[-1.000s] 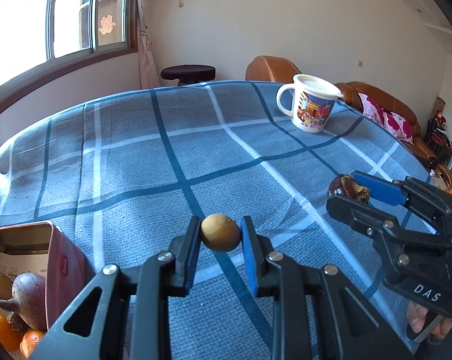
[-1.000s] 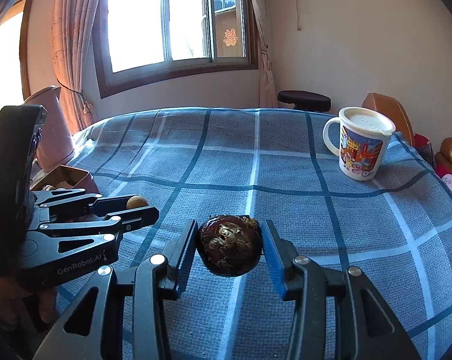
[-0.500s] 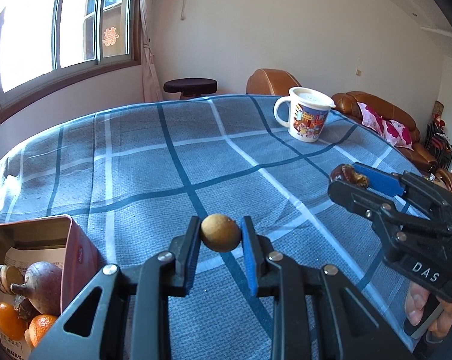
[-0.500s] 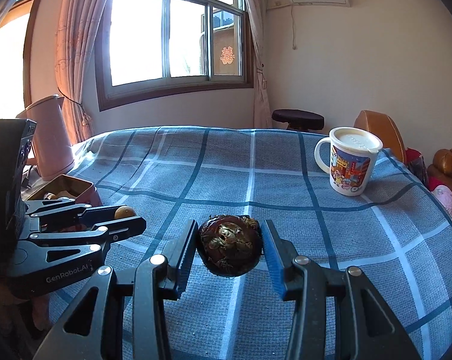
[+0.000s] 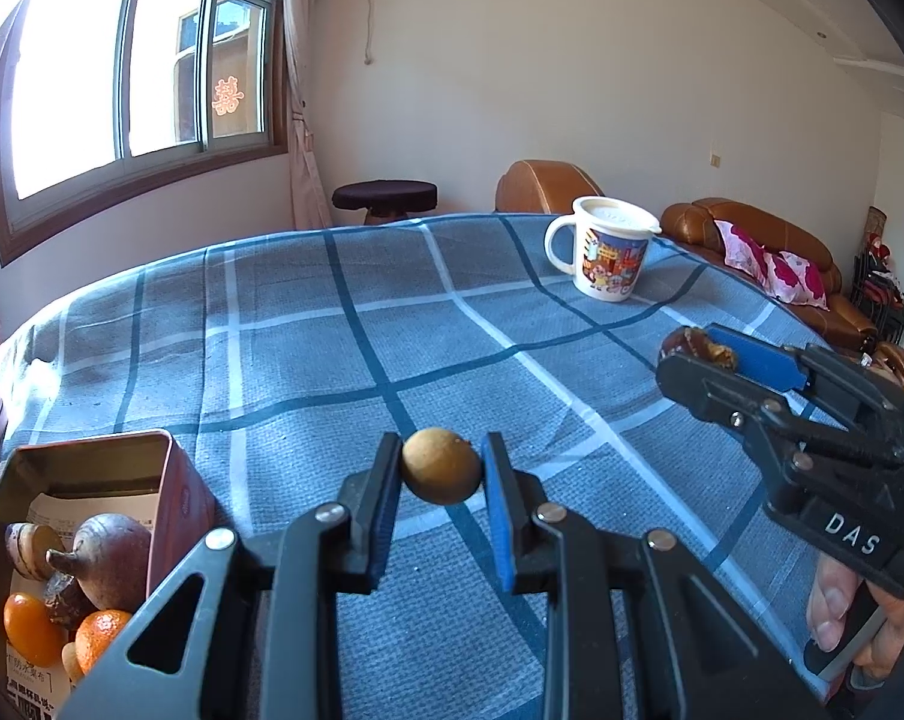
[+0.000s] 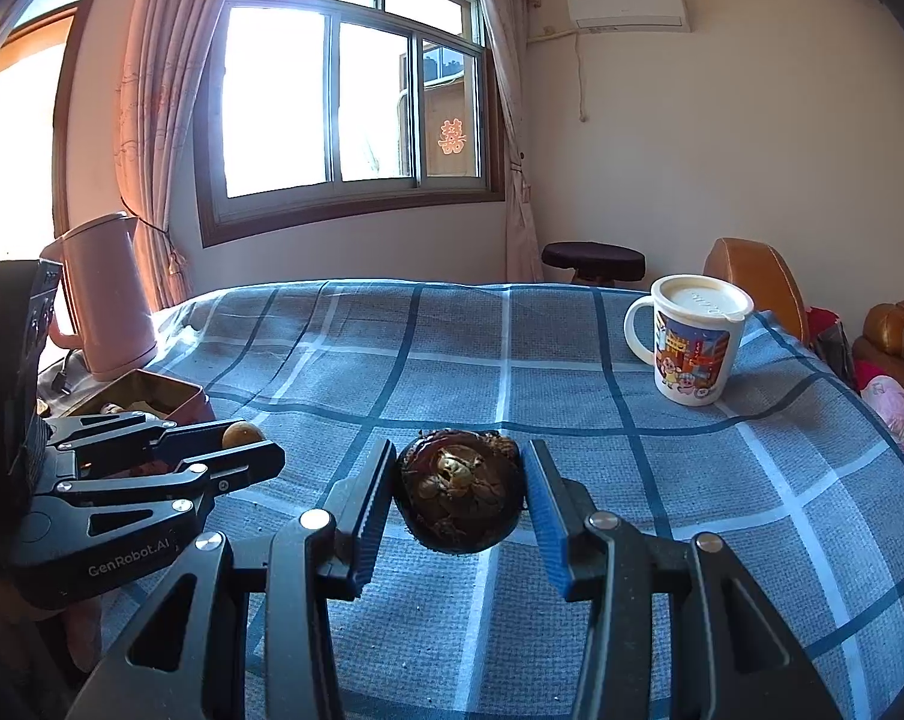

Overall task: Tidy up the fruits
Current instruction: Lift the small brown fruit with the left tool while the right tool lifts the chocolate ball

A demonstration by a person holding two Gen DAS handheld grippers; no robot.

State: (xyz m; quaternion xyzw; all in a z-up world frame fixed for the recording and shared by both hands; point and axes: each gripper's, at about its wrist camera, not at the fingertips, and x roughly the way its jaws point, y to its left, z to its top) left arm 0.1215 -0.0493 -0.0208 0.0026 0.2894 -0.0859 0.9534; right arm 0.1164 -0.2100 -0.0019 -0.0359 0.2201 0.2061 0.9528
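My left gripper [image 5: 441,475] is shut on a small round tan fruit [image 5: 441,465], held above the blue checked tablecloth [image 5: 344,348]. My right gripper [image 6: 459,495] is shut on a dark brown wrinkled fruit [image 6: 459,498], also held above the cloth. Each gripper shows in the other's view: the right gripper [image 5: 700,354] at the right, the left gripper [image 6: 236,447] at the left. An open pink tin box [image 5: 170,480] at the lower left holds oranges [image 5: 29,627], a purple-brown fruit [image 5: 113,558] and other fruits; it also shows in the right wrist view [image 6: 152,390].
A white cartoon mug with a lid [image 5: 604,255] stands at the far right of the table, also in the right wrist view [image 6: 694,339]. A pink kettle [image 6: 107,294] stands at the far left. A stool [image 5: 386,198] and brown sofas [image 5: 769,258] lie beyond the table.
Both grippers have risen and tilted up while holding their fruits, so more of the room and the tin box's contents show. Neither grip has changed.
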